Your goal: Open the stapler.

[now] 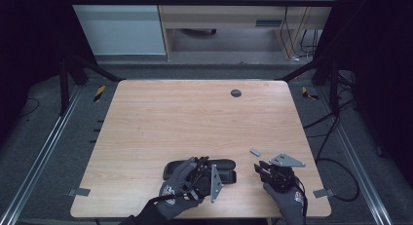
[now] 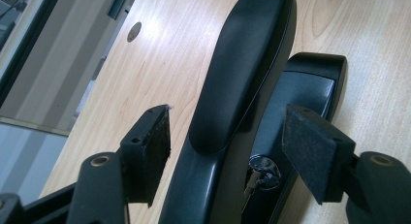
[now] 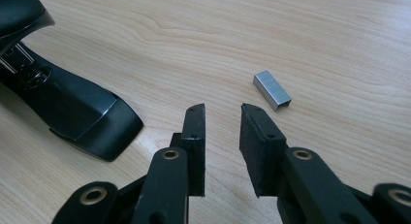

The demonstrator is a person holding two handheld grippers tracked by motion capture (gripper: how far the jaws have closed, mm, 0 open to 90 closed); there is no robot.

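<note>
Two claws spread — left [image 2: 228, 136] straddling stapler [image 2: 242, 73], right [image 3: 223, 136] near staples [image 3: 272, 90].

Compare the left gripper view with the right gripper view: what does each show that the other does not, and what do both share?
Left gripper view alone: the dark round grommet far off in the table, the floor beyond the table's edge, and the left gripper open astride the stapler.

Right gripper view alone: the staple strip lying on the wood, and the right gripper open with nothing between its pads.

Both: the black stapler, opened up, and the wooden table.
</note>
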